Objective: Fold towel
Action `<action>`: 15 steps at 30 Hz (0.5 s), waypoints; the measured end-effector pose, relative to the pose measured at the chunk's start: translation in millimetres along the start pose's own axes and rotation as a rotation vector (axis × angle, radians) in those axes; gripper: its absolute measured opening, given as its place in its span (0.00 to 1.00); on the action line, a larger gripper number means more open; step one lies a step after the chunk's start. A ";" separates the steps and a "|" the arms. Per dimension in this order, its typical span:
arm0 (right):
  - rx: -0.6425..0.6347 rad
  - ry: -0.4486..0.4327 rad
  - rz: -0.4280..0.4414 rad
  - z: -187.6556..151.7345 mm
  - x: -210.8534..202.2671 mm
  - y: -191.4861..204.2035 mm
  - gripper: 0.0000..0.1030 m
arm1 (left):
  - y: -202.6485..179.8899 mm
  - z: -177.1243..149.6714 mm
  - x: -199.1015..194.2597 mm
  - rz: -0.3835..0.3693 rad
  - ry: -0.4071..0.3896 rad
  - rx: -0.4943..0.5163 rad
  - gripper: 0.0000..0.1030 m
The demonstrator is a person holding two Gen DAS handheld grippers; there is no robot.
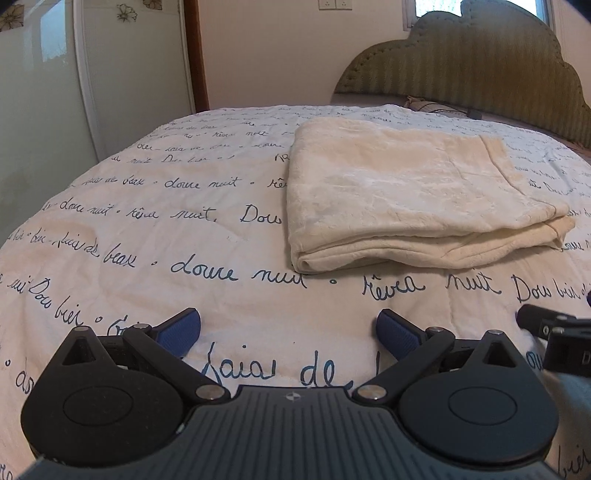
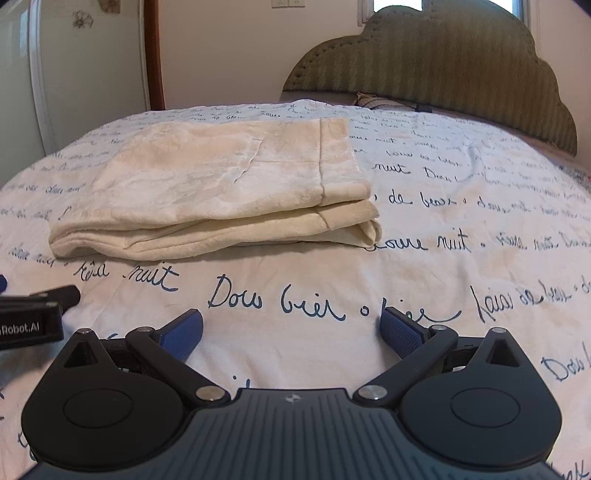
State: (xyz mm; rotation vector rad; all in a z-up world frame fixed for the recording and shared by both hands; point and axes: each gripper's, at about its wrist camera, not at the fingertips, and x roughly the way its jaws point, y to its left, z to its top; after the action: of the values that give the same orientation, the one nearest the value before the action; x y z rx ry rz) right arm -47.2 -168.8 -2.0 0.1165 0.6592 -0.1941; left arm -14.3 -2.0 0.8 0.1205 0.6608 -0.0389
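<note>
1. Left wrist view: my left gripper hangs spread wide and empty over the bedspread.
2. Right gripper likewise.
3. Ahead lies the folded towel, soft, light, floppy; I'd pinch its near corners.

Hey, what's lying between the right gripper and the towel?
Nothing but bare bedspread with its blue script lies between the open right gripper and the folded towel; the right wrist view shows this.

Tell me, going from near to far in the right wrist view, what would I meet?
right gripper, open → bedspread with handwriting print → folded cream towel → small pillow → green headboard → wall with window.
</note>
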 end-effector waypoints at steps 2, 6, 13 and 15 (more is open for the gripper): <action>-0.026 -0.002 -0.016 0.3 0.6 5.4 1.00 | -2.9 -0.6 -0.5 0.009 -0.005 0.018 1.00; -0.041 -0.008 -0.020 -0.9 1.1 7.7 1.00 | -4.2 -0.7 0.0 0.013 -0.009 0.022 1.00; -0.035 -0.010 0.015 -2.2 0.3 5.9 1.00 | -0.4 -0.6 1.0 -0.017 -0.010 0.006 0.99; -0.051 -0.012 0.023 -2.4 0.1 8.1 1.00 | 0.5 -0.9 1.1 -0.039 -0.010 0.003 0.99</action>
State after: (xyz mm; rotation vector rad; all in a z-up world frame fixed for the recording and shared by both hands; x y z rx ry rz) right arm -46.8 -160.5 -3.6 0.0742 0.6498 -0.1561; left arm -13.9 -1.4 -0.6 0.1105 0.6535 -0.0778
